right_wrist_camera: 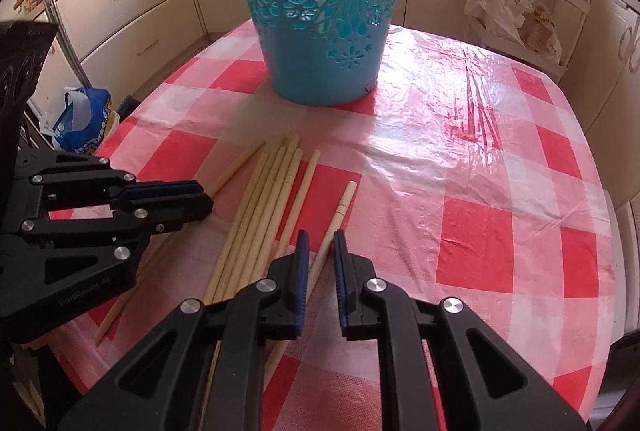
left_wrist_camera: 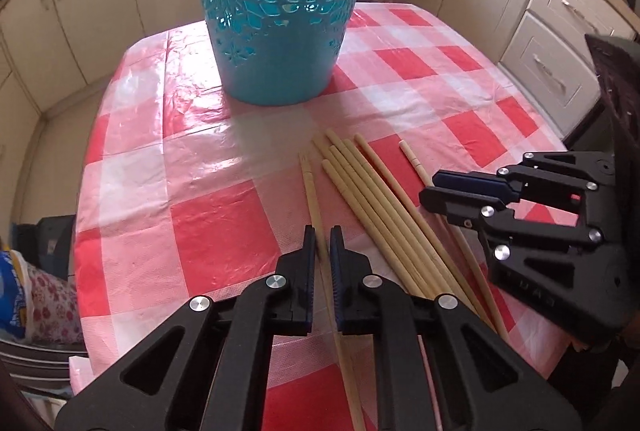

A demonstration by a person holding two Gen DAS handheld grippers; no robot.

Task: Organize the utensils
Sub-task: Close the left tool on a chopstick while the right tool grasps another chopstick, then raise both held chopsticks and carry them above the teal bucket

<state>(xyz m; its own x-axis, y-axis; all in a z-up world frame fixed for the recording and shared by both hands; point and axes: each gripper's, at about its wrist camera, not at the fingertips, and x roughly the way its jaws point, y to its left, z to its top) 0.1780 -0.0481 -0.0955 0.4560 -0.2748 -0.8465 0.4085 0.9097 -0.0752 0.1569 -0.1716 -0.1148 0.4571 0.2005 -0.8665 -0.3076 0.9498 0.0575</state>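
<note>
Left gripper: fingers slightly apart, straddling the leftmost chopstick. Right gripper: fingers apart around the rightmost chopstick. Neither is clamped yet. Suggest closing squarely mid-shaft, then lifting level. Remaining chopsticks lie bundled between them on the bench; teal basket stands beyond.

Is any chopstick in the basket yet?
No: in the right wrist view the chopsticks all lie flat on the tablecloth, in front of the blue basket.
</note>
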